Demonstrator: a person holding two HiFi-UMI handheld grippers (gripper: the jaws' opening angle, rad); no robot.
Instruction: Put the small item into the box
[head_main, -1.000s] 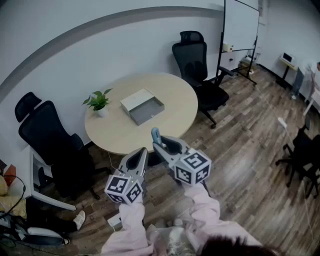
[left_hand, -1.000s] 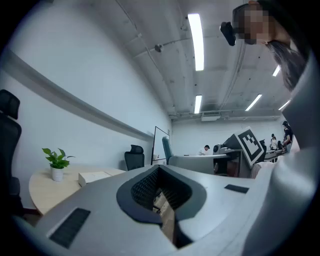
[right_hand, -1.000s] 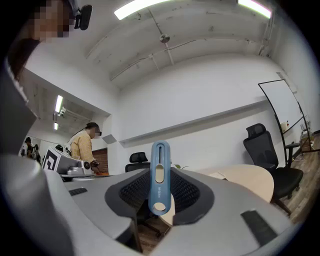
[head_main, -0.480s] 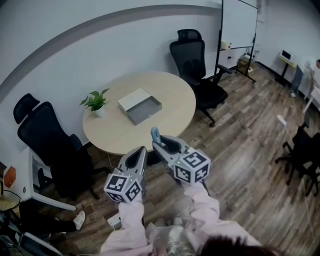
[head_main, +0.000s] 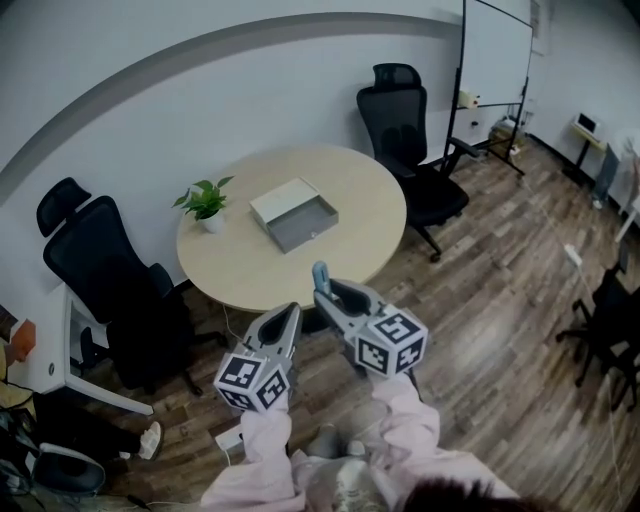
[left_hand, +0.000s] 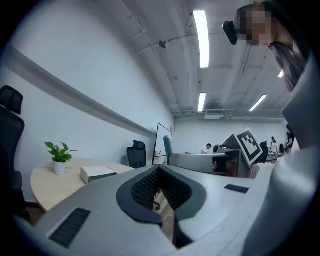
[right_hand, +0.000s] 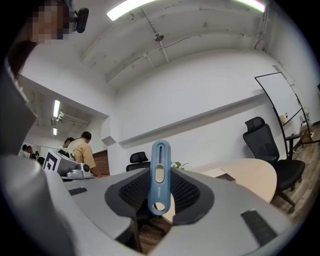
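A grey open box (head_main: 297, 218) with a white lid lies on the round wooden table (head_main: 232, 280), a good way ahead of both grippers. My right gripper (head_main: 322, 291) is shut on a small blue slider-type cutter (head_main: 319, 274) that stands upright between its pads. In the right gripper view the blue cutter (right_hand: 159, 177) sticks up from that gripper (right_hand: 159, 194), with the box (right_hand: 222, 174) far off on the table. My left gripper (head_main: 291, 318) hangs beside it, shut and empty. The left gripper (left_hand: 161, 187) points past the box (left_hand: 97, 173).
A small potted plant (head_main: 206, 202) stands on the table left of the box. Black office chairs sit at the table's left (head_main: 105, 280) and back right (head_main: 412, 135). A whiteboard (head_main: 495, 50) stands beyond. I stand on a wooden floor (head_main: 500, 300) short of the table.
The head view has shifted slightly, so the table sits a bit further right and lower in frame. Both grippers keep their pose, the blue cutter still held.
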